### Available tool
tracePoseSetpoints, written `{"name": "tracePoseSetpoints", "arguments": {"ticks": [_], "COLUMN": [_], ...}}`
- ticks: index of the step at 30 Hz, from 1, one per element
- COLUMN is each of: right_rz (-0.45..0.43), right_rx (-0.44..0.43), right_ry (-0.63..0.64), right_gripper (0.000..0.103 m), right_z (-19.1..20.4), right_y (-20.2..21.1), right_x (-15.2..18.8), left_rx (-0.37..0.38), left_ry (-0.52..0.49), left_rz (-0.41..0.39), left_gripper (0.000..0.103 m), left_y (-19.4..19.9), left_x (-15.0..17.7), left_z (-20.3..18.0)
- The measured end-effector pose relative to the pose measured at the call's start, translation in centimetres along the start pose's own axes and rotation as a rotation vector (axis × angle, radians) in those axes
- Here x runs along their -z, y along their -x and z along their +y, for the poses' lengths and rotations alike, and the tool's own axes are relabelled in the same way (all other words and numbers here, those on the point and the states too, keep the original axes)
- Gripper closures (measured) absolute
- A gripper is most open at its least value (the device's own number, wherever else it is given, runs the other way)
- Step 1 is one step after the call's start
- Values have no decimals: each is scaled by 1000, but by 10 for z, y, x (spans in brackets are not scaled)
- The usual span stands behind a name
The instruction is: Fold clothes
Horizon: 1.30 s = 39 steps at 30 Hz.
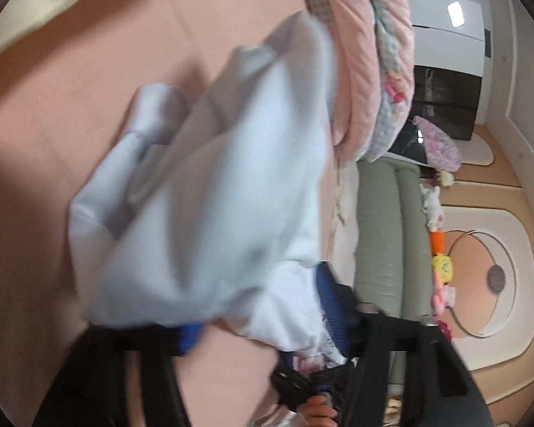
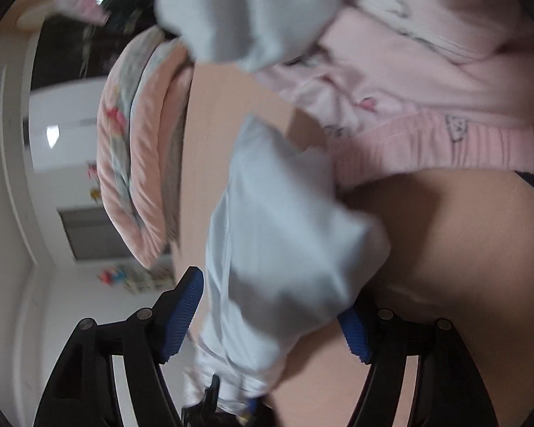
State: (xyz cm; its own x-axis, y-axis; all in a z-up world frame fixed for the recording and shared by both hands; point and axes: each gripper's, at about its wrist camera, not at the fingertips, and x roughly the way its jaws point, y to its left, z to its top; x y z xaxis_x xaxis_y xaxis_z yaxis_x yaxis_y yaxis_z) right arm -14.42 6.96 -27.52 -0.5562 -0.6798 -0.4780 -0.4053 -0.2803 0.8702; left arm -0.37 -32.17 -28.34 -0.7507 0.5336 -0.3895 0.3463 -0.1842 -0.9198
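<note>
A pale blue garment lies bunched across the peach bed sheet in the blurred left wrist view. It runs back between the blue pads of my left gripper, which stand well apart; cloth covers most of the left pad. A person's fingertips show at the bottom edge. In the right wrist view the same pale blue garment passes between the fingers of my right gripper, whose jaws are spread wide. More of it is lumped at the top.
Folded pink quilts are stacked at the bed's far side, also seen as pink quilts. A person in pink clothing sits close on the right, bare leg beside my right gripper. A grey-green headboard carries small toys.
</note>
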Motion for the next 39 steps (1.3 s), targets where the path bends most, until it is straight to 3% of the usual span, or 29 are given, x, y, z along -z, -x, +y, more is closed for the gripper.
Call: {"name": "tracePoseSetpoints", "arguments": {"ticks": [4, 5, 9, 13, 15, 17, 19, 20, 22, 28, 32, 34, 39], "right_rz": [-20, -28, -45, -57, -62, -69, -72, -73, -69, -110, -143, -160, -207], "right_rx": [-20, -16, 20, 47, 68, 117, 139, 151, 178, 395, 506, 540, 622], "right_ry": [-58, -71, -84, -65, -53, -26, -2, 10, 46, 336, 505, 575, 745], "right_gripper": [31, 31, 31, 32, 38, 60, 68, 69, 71, 72, 74, 75, 77], "right_z": [-1, -1, 4, 9, 8, 8, 8, 9, 13, 55, 79, 89, 116], "right_y": [-6, -6, -14, -18, -17, -17, -17, -17, -17, -23, -27, -27, -28], "right_x": [-6, -7, -10, -9, -8, -7, -7, -6, -6, 6, 19, 28, 49], "left_rx": [-11, -18, 13, -40, -79, -122, -130, -135, -148, -134, -158, -163, -155], "left_ry": [18, 31, 95, 70, 26, -4, -2, 2, 29, 49, 26, 22, 37], "left_rz": [-42, -57, -92, -154, -162, -153, -178, -189, -203, -194, -218, -228, -216], "left_gripper": [35, 35, 35, 35, 35, 35, 39, 42, 60, 74, 75, 75, 75], "left_y": [1, 2, 34, 29, 29, 16, 27, 31, 34, 30, 26, 3, -1], "left_x": [-8, -30, -33, -22, -24, -30, -24, -21, -19, -22, -20, -31, -34], "left_z": [-2, -2, 30, 16, 10, 9, 25, 31, 39, 41, 32, 9, 6]}}
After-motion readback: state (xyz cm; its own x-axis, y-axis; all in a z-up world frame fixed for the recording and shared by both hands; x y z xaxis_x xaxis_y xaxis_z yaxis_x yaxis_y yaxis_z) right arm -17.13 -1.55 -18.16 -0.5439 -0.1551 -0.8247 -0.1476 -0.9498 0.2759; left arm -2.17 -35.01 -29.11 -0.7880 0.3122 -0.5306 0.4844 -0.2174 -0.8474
